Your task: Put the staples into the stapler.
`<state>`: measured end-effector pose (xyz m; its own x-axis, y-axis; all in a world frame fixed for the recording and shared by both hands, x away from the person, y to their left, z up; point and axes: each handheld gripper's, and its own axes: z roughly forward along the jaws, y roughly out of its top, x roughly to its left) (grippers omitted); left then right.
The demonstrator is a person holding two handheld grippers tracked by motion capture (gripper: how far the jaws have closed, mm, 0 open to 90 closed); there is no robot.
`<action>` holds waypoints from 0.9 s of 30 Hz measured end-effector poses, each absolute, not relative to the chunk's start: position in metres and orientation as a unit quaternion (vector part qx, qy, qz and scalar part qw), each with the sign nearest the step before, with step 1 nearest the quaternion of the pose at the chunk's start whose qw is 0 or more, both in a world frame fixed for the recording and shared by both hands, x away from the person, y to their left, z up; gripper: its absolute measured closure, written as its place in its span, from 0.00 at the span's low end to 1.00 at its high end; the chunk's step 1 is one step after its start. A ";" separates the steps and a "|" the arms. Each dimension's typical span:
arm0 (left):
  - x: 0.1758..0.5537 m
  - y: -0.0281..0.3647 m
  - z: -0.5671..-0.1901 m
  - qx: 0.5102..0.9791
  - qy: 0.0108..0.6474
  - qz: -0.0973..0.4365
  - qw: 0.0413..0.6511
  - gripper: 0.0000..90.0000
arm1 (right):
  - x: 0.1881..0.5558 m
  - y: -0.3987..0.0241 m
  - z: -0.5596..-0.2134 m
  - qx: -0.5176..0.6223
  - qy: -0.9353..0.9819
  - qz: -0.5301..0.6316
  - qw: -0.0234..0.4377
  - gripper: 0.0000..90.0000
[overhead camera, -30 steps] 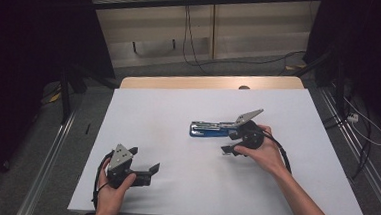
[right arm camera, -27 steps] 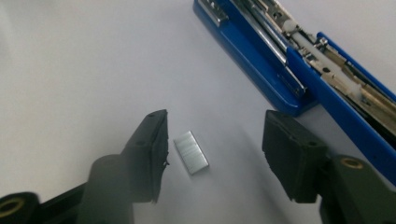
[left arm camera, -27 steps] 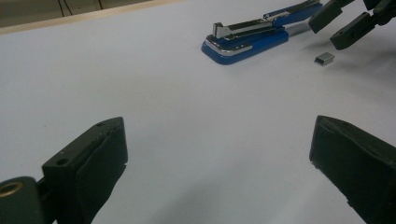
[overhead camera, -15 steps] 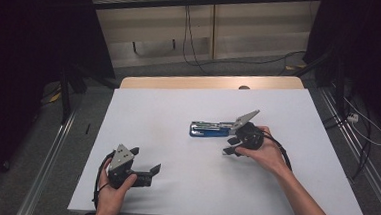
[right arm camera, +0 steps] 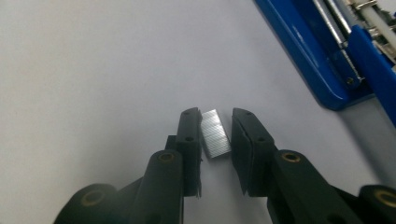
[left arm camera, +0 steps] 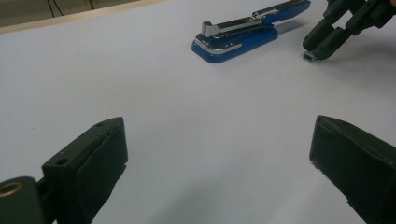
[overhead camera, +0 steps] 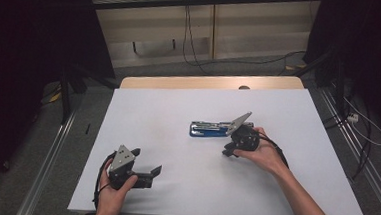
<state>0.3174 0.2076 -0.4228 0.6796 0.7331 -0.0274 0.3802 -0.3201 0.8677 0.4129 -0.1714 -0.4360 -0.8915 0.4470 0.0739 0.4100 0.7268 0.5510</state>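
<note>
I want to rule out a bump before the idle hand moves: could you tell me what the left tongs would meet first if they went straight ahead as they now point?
Probably the blue stapler; bare white table lies before it, and the left tongs stand open.

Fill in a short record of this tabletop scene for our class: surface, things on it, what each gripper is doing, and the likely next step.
surface: white table
tool: blue stapler, lying opened up
small part: silver strip of staples, lying on the table beside the stapler
right gripper: jaws have just been closing around the strip of staples; one jaw is at its side, a small gap shows at the other
left gripper: open, holding nothing, apart from the stapler
likely next step: probably pinch the strip and carry it to the stapler
</note>
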 end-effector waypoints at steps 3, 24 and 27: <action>0.317 0.208 -0.423 0.791 0.352 0.189 0.464 0.05 | 0.413 -0.171 -0.436 0.230 0.930 0.286 0.034 0.83; 0.317 0.208 -0.423 0.788 0.354 0.189 0.467 0.05 | 0.411 -0.169 -0.433 0.234 0.926 0.292 0.039 0.88; 0.317 0.209 -0.423 0.788 0.355 0.189 0.466 0.05 | 0.411 -0.170 -0.432 0.239 0.924 0.294 0.040 0.88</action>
